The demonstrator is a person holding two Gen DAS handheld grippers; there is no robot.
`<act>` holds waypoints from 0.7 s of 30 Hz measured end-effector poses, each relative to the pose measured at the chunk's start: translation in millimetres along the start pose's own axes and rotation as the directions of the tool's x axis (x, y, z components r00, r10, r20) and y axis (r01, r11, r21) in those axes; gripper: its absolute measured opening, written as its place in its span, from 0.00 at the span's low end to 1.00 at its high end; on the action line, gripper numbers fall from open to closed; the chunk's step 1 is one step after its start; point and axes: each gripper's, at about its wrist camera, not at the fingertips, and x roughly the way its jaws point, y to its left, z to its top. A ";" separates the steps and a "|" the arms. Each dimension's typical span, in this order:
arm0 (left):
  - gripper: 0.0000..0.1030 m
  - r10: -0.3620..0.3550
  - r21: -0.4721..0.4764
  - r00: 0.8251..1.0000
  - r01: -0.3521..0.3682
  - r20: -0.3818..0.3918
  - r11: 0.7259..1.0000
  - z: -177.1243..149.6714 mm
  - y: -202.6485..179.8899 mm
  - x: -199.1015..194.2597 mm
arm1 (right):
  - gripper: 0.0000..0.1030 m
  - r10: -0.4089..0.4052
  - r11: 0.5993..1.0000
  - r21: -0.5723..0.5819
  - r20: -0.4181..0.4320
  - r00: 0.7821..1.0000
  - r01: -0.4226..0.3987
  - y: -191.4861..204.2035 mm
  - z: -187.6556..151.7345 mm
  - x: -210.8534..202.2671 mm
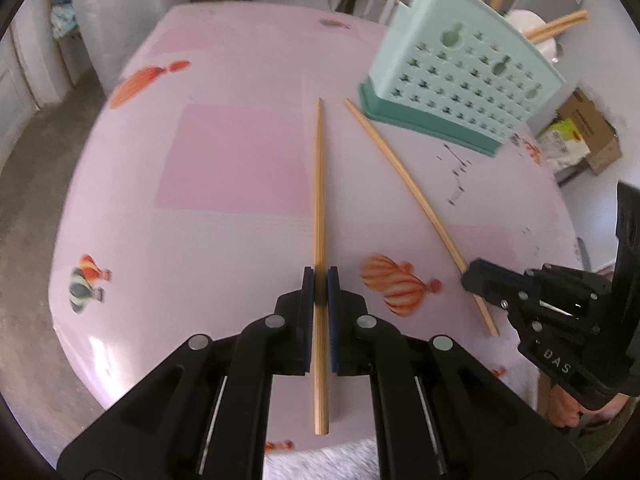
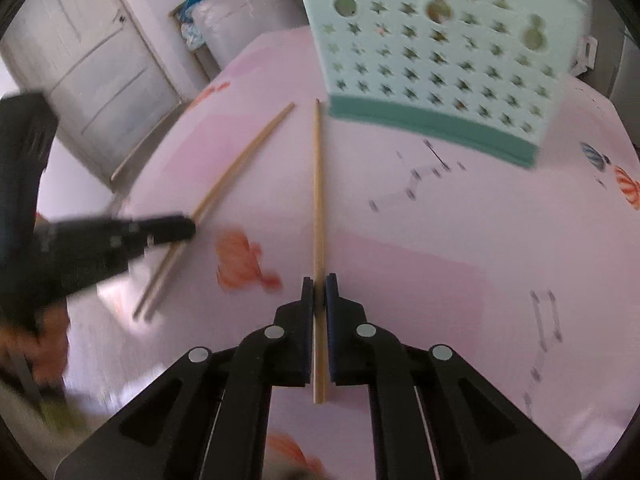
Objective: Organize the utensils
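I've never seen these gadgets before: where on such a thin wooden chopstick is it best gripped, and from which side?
Near the thick blunt end, from above, pads on its two long sides. The left gripper is clamped that way on the thin wooden chopstick lying on the pink table; the right gripper grips the other chopstick likewise.

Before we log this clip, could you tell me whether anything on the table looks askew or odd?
Nothing looks spilled or broken. Each claw, left and right, is shut on one chopstick. They splay apart rather than lying paired, beside the upright green holder.
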 end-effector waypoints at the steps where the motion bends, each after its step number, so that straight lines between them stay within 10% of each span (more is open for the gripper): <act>1: 0.05 -0.018 -0.002 1.000 0.018 -0.012 1.000 -1.3 -1.5 -0.4 | 0.06 -0.006 1.000 -0.010 -0.009 1.000 0.006 -2.9 -6.1 -5.1; 7: 0.25 -0.064 0.024 0.996 0.066 -0.062 0.998 2.3 -12.1 -1.6 | 0.07 -0.047 0.999 0.000 -0.061 0.997 0.047 -22.5 -30.0 -27.1; 21: 0.25 -0.030 0.149 0.999 0.036 -0.045 0.988 63.4 -47.9 33.0 | 0.23 -0.046 0.995 0.096 0.049 0.998 0.041 -40.6 18.7 -4.1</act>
